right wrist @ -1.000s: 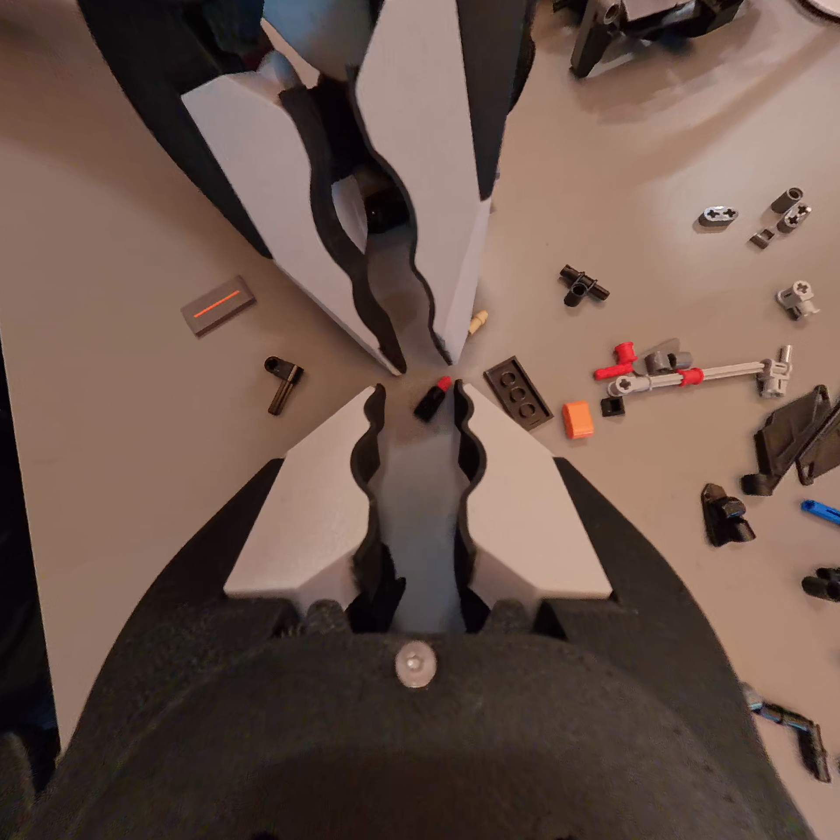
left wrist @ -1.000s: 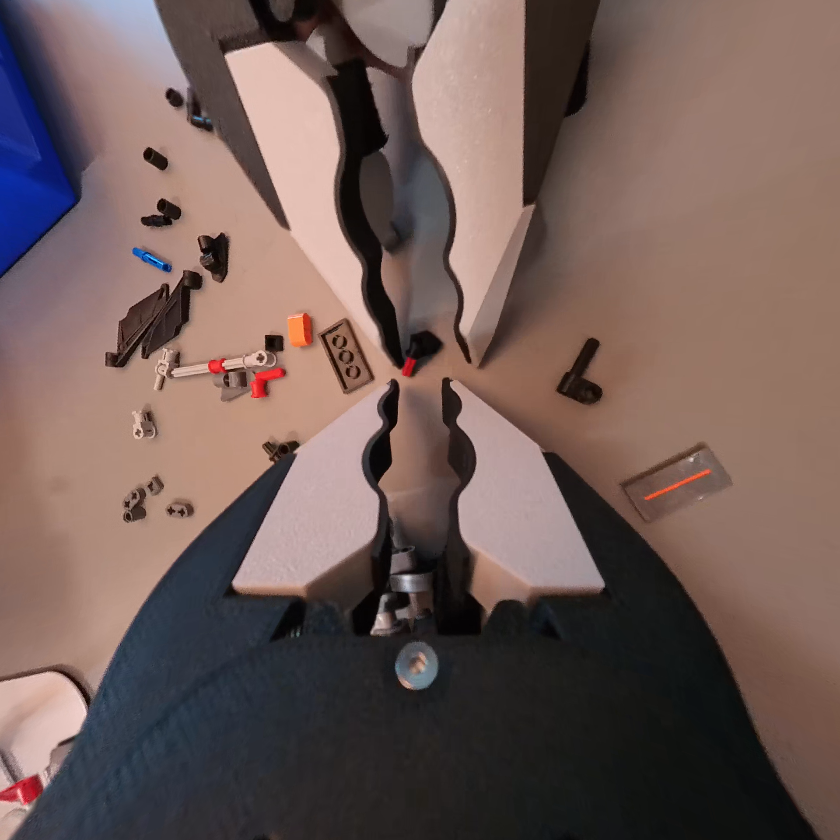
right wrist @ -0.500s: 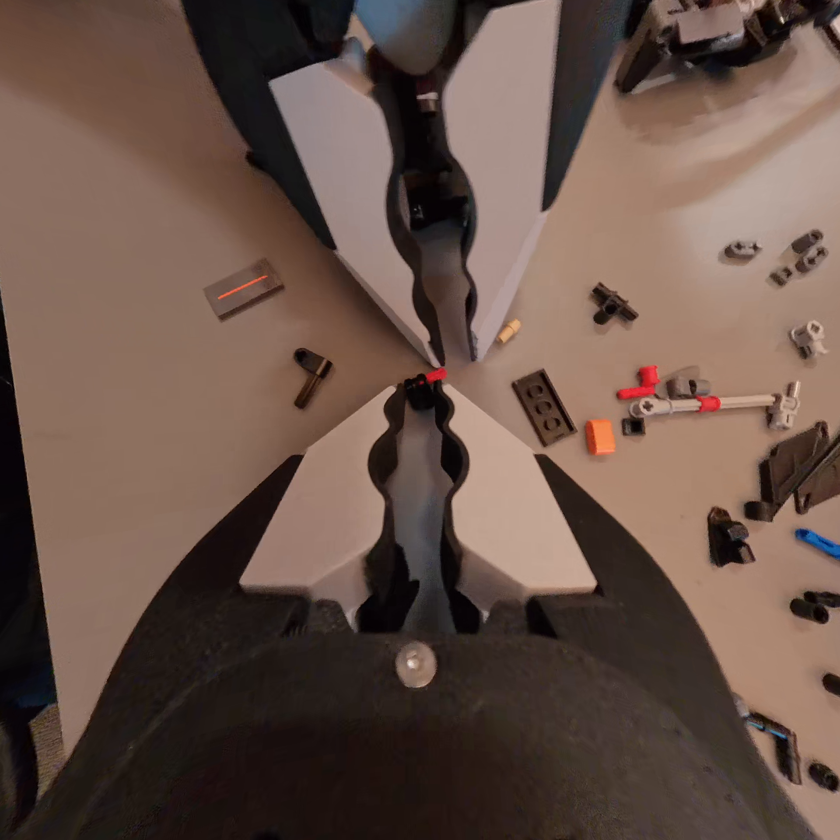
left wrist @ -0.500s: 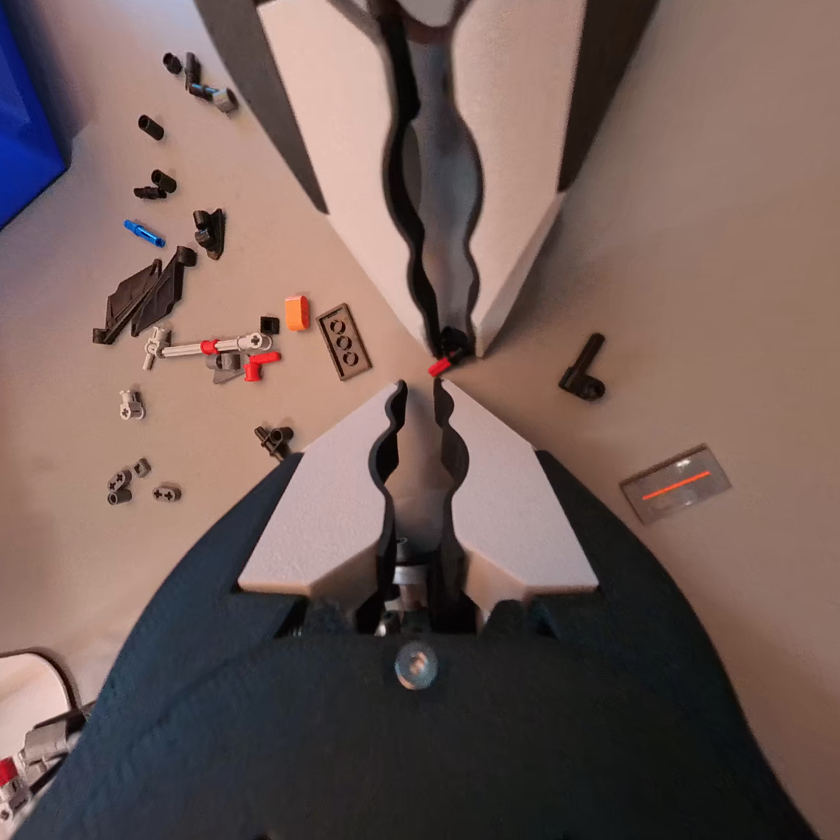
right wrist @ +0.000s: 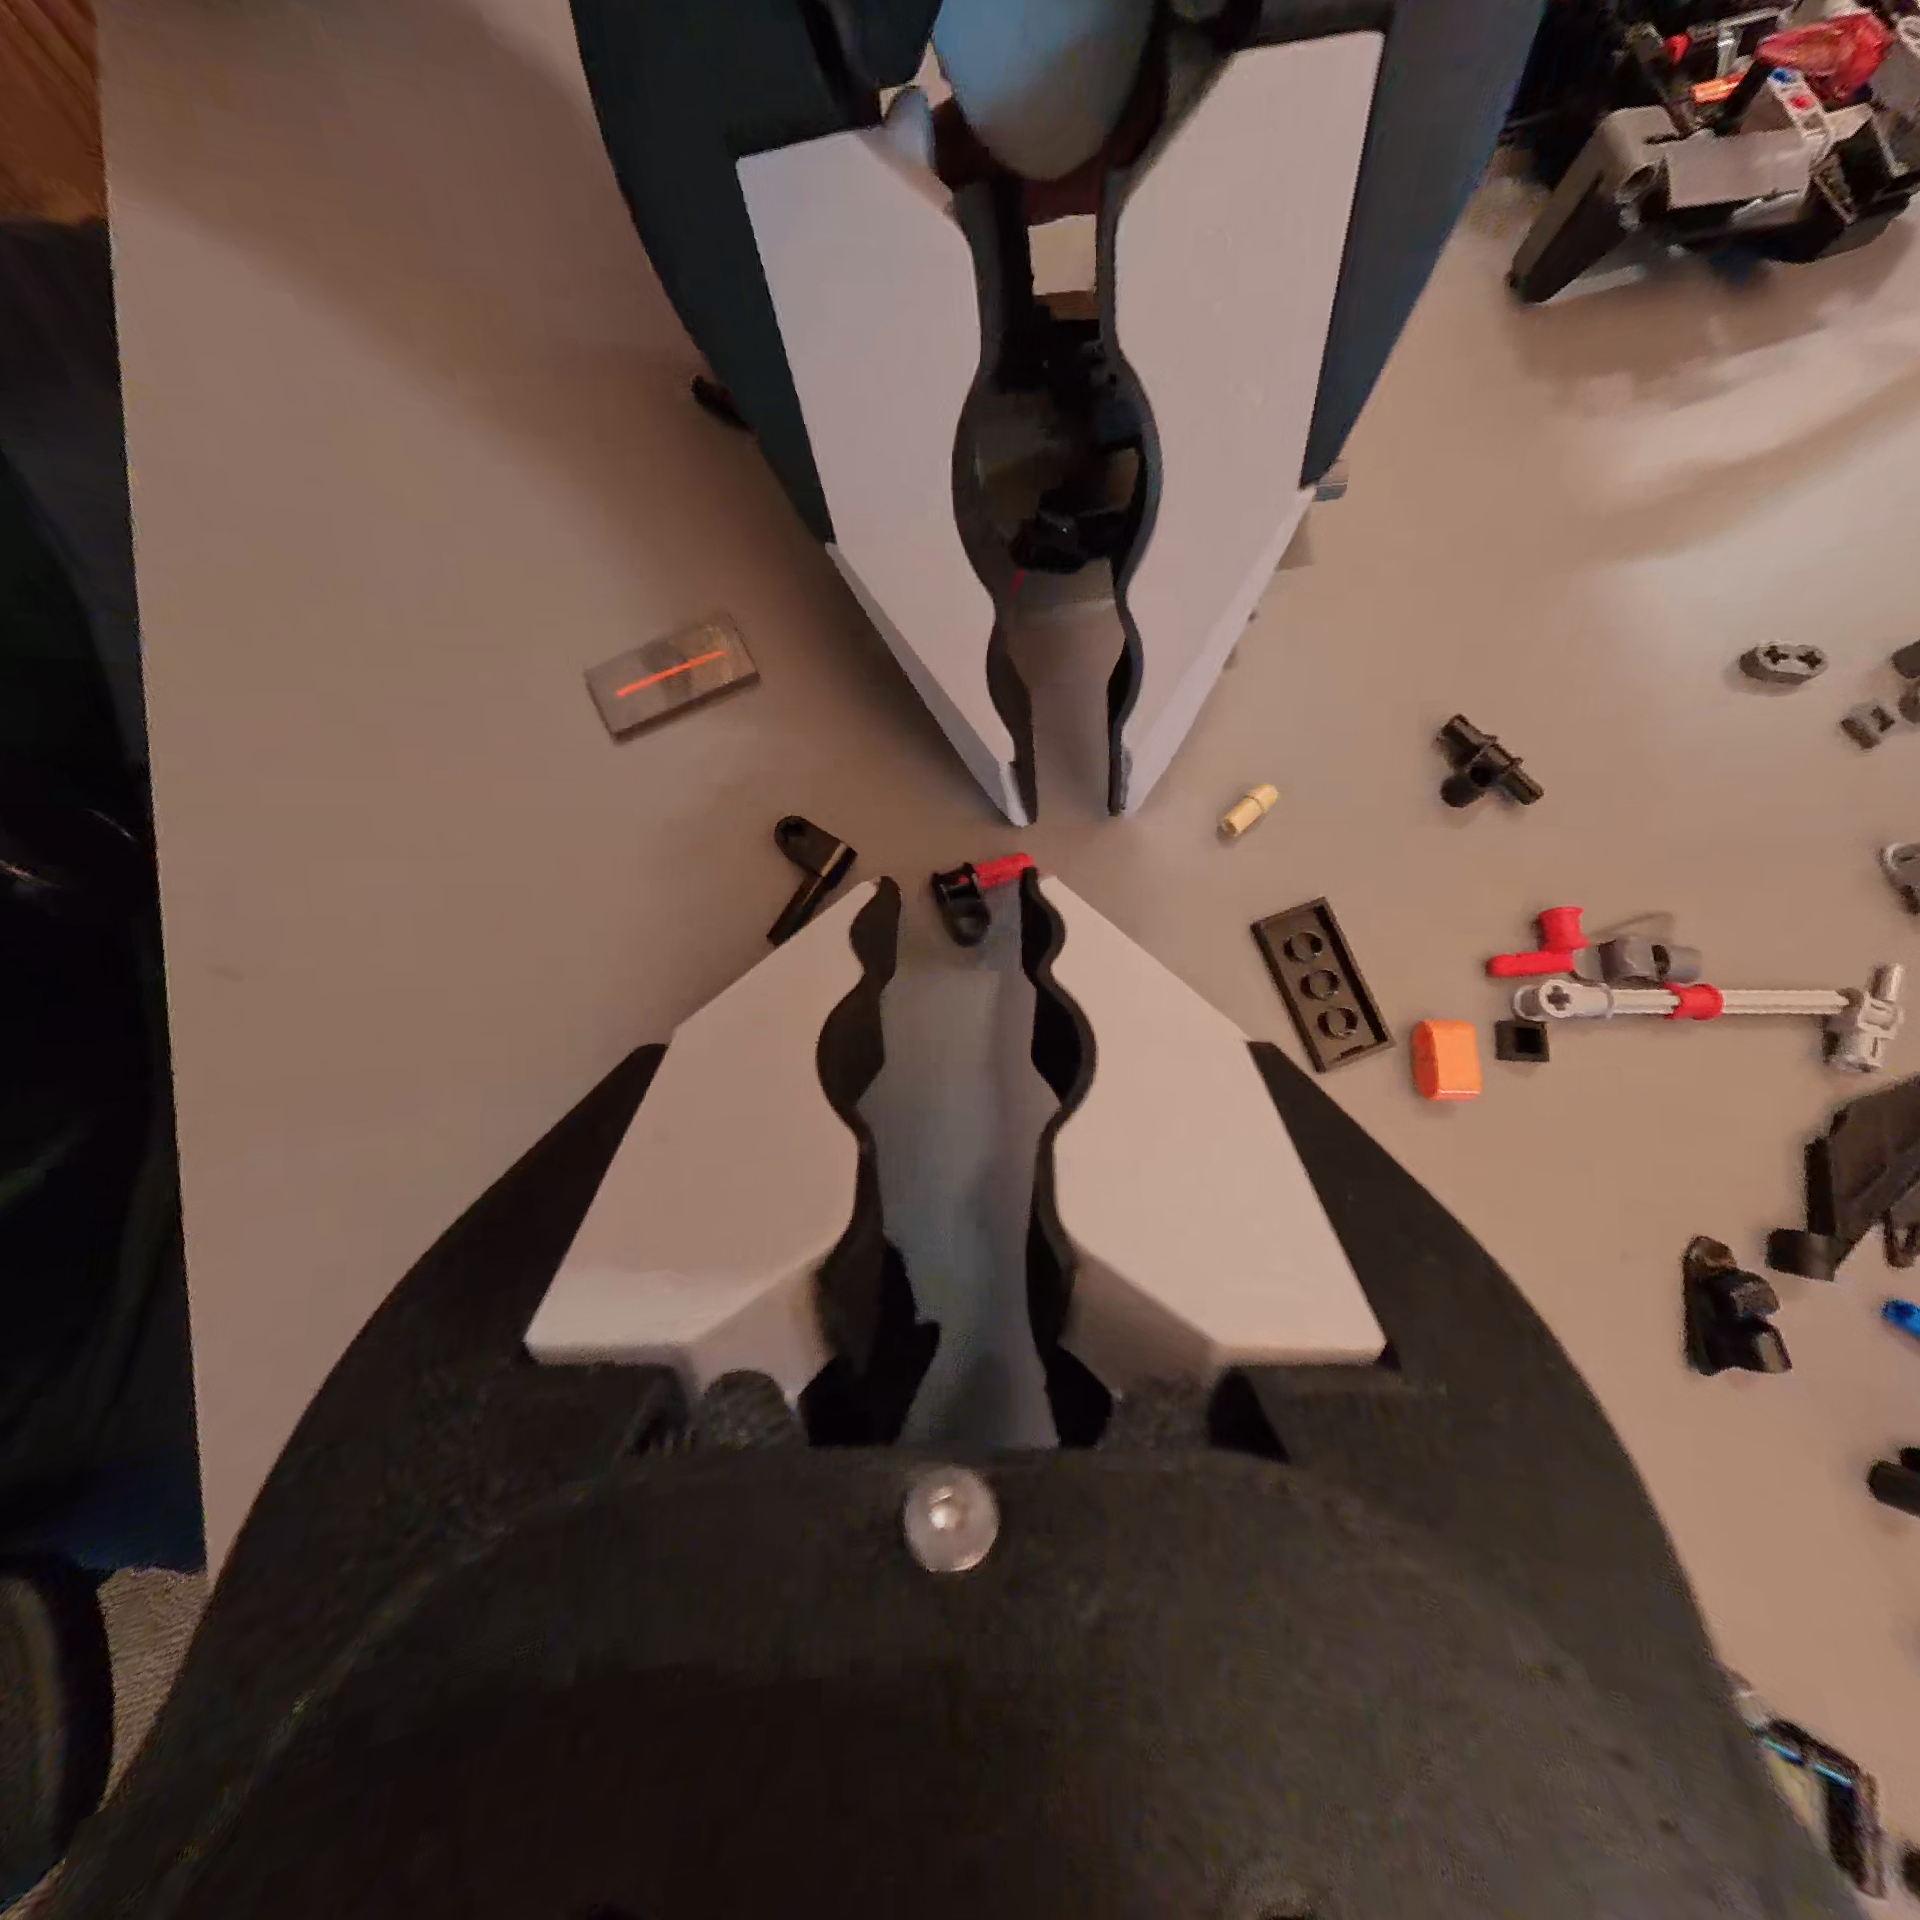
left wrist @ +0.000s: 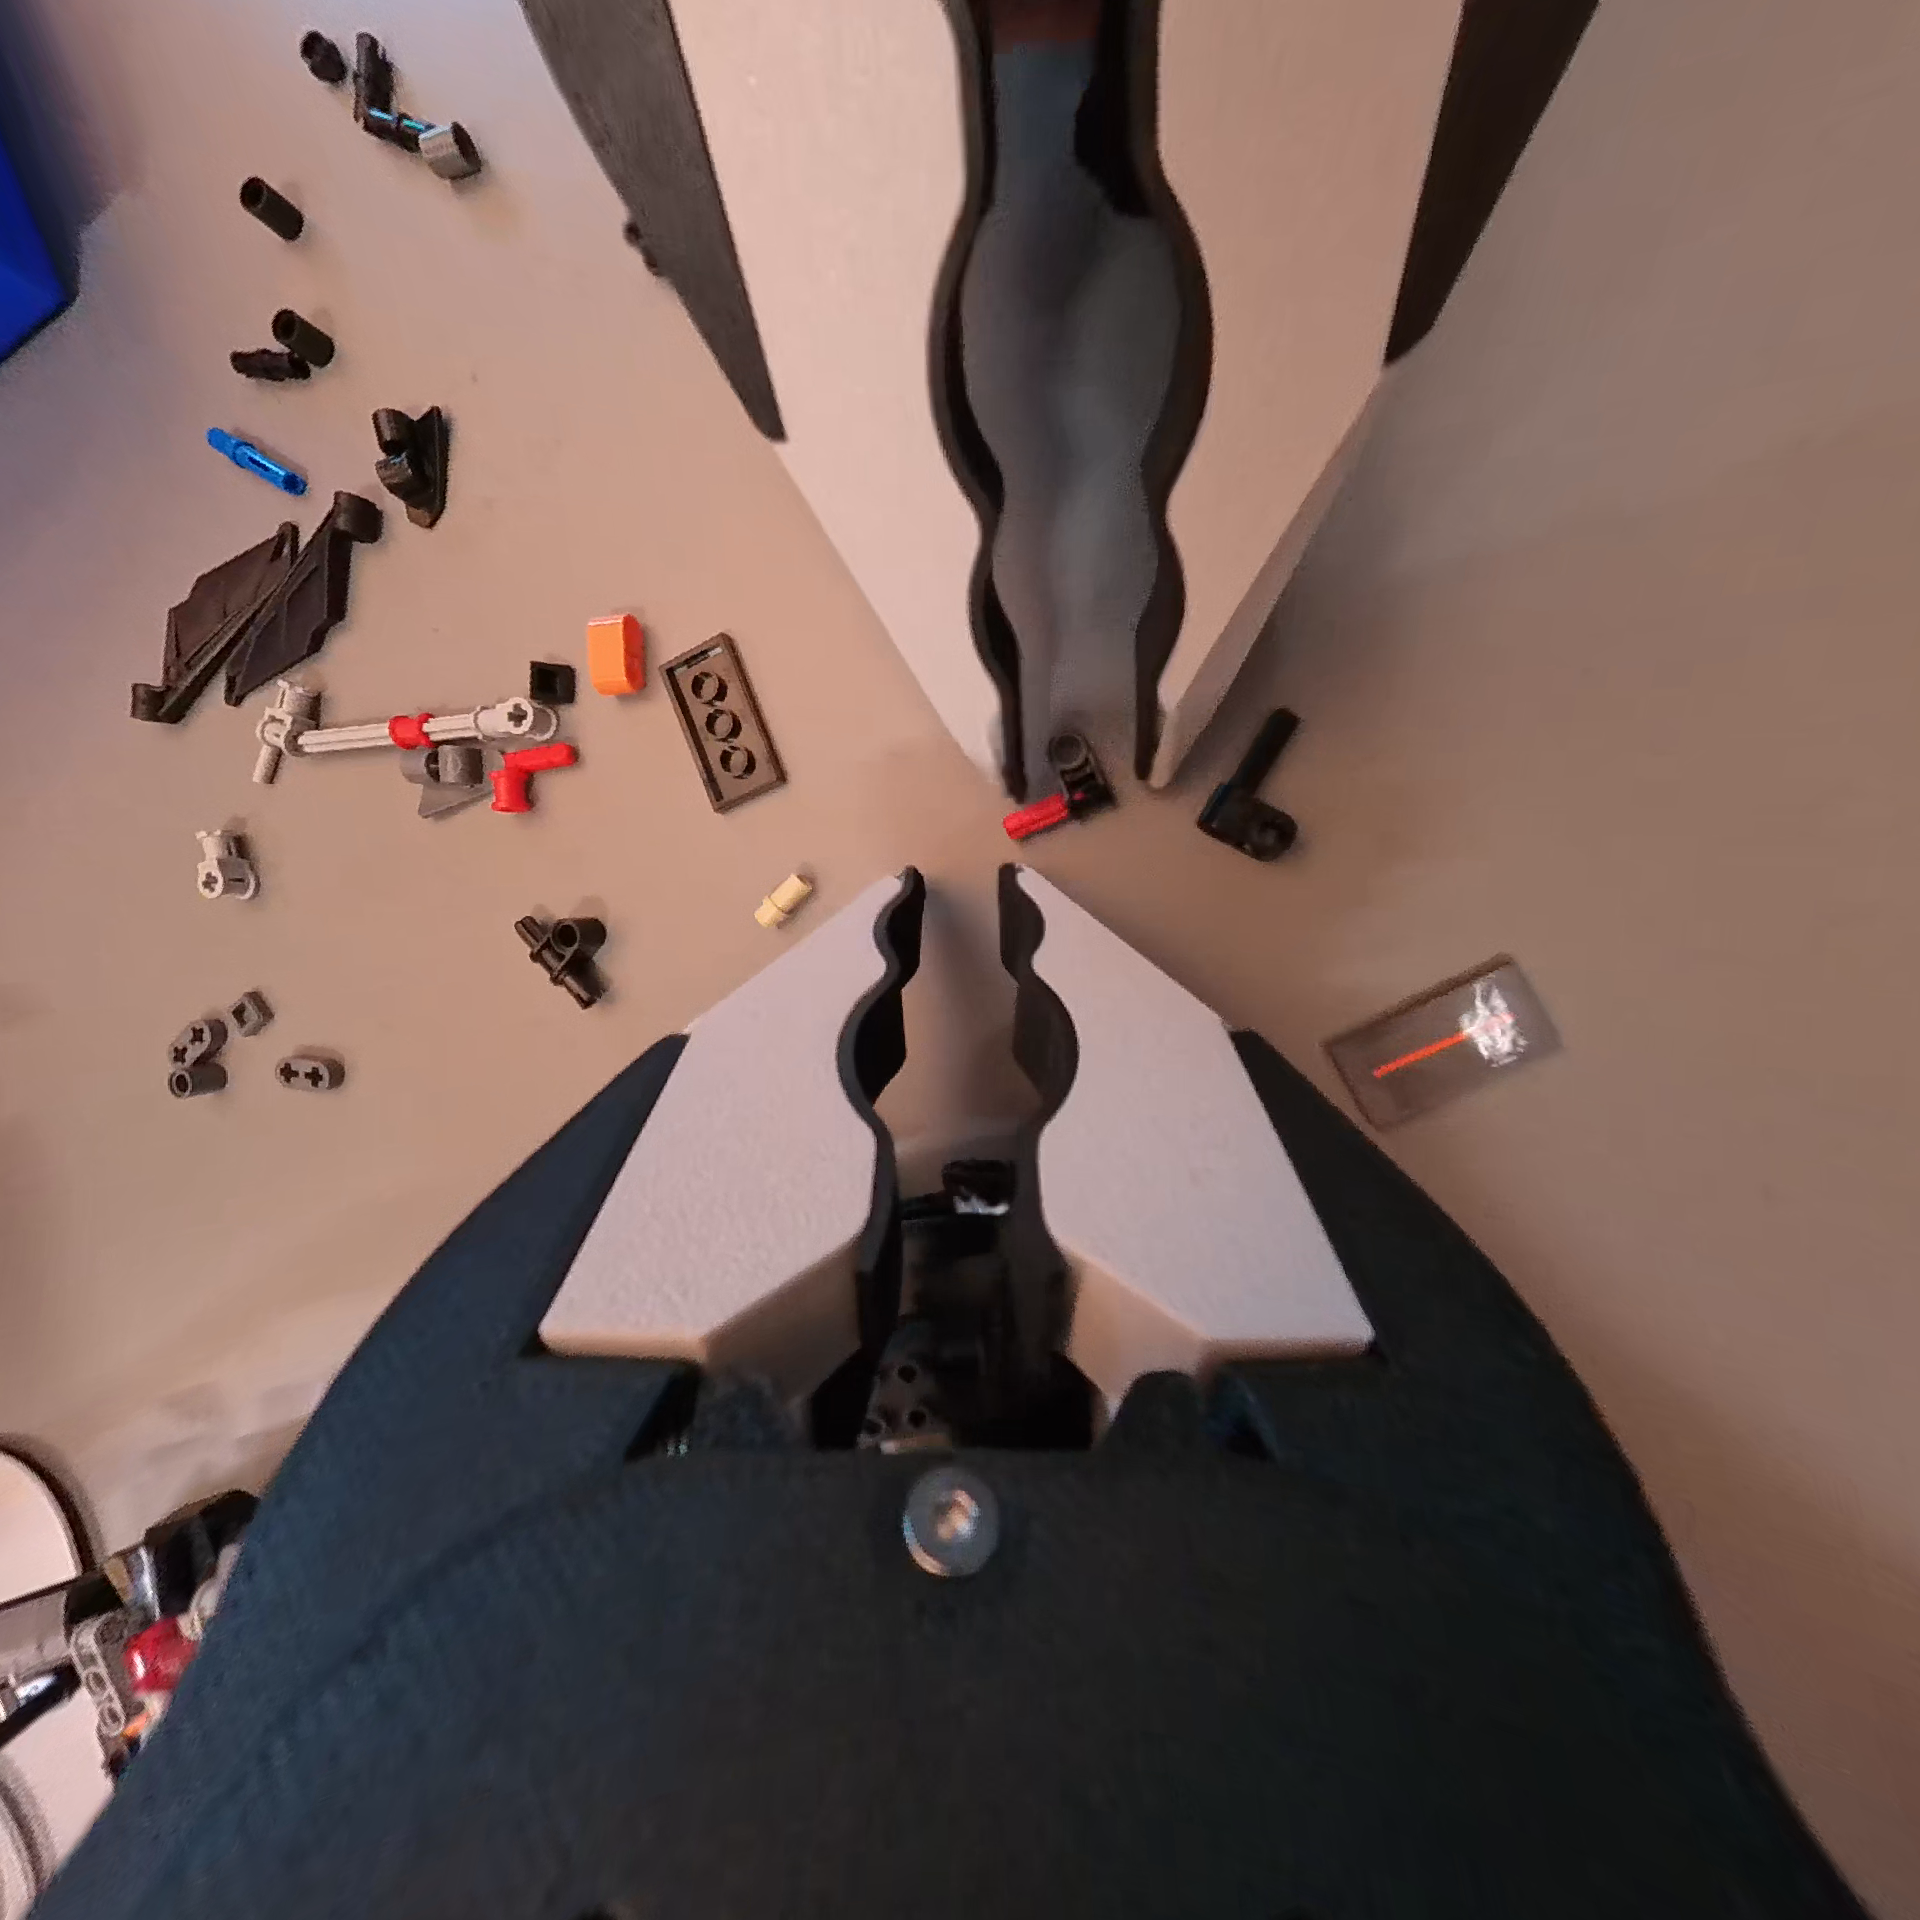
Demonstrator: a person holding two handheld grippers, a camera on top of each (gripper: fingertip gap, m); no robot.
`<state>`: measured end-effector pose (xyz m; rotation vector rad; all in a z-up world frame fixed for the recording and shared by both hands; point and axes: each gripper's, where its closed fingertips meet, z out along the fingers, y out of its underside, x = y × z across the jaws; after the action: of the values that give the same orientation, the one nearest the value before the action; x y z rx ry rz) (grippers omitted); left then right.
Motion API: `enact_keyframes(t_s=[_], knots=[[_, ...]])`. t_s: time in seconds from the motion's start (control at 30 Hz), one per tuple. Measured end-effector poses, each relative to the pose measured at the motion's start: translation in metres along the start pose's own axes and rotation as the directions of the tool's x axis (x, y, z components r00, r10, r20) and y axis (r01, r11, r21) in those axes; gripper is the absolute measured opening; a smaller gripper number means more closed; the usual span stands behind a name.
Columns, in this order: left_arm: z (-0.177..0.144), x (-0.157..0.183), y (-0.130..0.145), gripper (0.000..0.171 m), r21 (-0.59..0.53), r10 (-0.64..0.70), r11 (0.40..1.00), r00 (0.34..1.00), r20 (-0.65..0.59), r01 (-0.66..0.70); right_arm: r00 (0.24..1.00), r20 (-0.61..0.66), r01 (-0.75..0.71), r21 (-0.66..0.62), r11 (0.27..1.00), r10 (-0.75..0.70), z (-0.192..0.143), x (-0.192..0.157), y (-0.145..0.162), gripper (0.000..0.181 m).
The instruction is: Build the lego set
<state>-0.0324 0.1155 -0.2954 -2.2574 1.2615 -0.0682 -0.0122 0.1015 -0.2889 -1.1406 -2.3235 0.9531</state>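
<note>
A small black connector with a red pin (right wrist: 971, 896) lies on the tan table between the tips of my right gripper (right wrist: 958, 888). Its jaws stand apart, wider than the piece, which rests against the right finger. The piece also shows in the left wrist view (left wrist: 1060, 798), with the red pin pointing out of the right gripper's tips. My left gripper (left wrist: 958, 881) is slightly open and empty. It faces the right gripper tip to tip, a short way from the piece. It shows in the right wrist view too (right wrist: 1070, 810).
A black L-shaped connector (right wrist: 810, 873) lies just left of the right fingers. Nearby lie a dark tile with a red line (right wrist: 670, 675), a tan pin (right wrist: 1247, 810), a black three-hole plate (right wrist: 1320, 982), an orange piece (right wrist: 1446, 1058) and a grey axle assembly (right wrist: 1683, 1000). A part-built model (right wrist: 1766, 156) stands far right. My two grippers' fingertips are within a few centimetres of each other.
The right gripper closed on the black-and-red piece half a second ago and has since opened, leaving it between its tips. The left gripper has drawn back slightly, uncovering the tan pin.
</note>
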Motion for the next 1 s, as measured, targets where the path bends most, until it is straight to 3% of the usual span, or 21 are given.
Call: enact_keyframes(t_s=[0.07, 0.33, 0.9, 1.0], knots=[[-0.002, 0.0, 0.001, 0.013, -0.002, -0.007, 1.0, 1.0, 0.003, 0.007, 0.999, 0.026, -0.02, 0.014, 1.0, 0.02, -0.002, -0.001, -0.001, 0.024], [0.001, 0.012, -0.006, 0.014, 0.017, -0.017, 1.0, 0.999, -0.049, 0.018, 0.998, 0.054, -0.014, -0.011, 1.0, 0.015, 0.002, 0.003, 0.006, 0.006], [0.001, 0.015, -0.007, 0.014, 0.032, -0.044, 0.998, 0.996, -0.073, 0.046, 0.997, 0.066, -0.052, 0.018, 0.999, 0.051, 0.004, 0.002, 0.005, 0.005], [0.002, 0.019, -0.009, 0.023, 0.043, -0.057, 0.997, 0.991, -0.121, 0.062, 0.996, 0.068, -0.052, 0.019, 0.998, 0.05, 0.004, 0.002, 0.005, 0.005]])
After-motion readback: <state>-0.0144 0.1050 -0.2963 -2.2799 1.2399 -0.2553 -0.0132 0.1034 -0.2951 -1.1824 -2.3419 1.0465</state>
